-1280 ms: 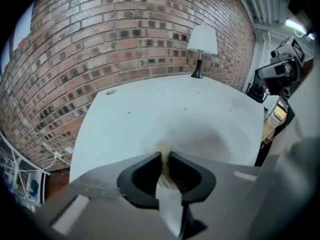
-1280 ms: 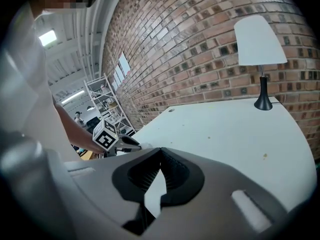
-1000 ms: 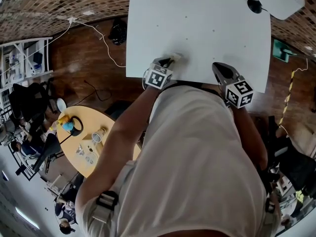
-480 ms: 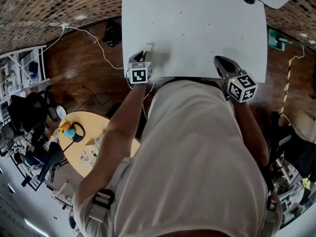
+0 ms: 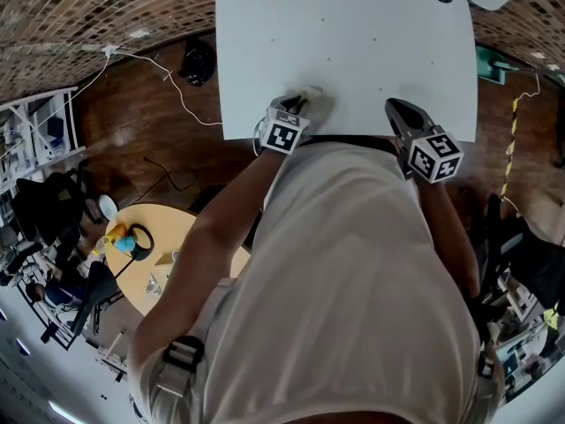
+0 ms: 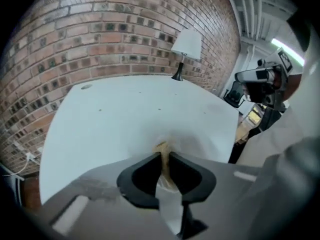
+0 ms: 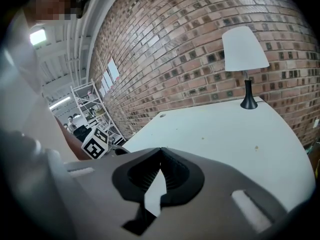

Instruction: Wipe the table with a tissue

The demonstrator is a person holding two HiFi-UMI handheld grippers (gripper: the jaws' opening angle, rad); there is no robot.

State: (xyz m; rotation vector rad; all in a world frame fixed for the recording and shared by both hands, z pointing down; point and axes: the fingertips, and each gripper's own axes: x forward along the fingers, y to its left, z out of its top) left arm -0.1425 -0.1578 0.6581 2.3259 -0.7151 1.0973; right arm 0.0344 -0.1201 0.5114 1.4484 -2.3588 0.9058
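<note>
Tissue (image 6: 161, 147) is pinched in my left gripper (image 6: 165, 157) and pressed on the table (image 5: 353, 51), close to its near edge. Right gripper (image 7: 160, 151) is closed on nothing, over the same edge further right. Risk: drag on the surface could pull the tissue out or tear it mid-stroke.

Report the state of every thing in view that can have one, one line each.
left gripper: shut on the tissue, tips down at the table's near edge.
tissue: bunched, clamped between the left jaws, pressed on the table.
right gripper: shut, empty, held over the table's near edge.
table lamp: upright at the far corner.
white table: mostly bare, a few specks on it.
</note>
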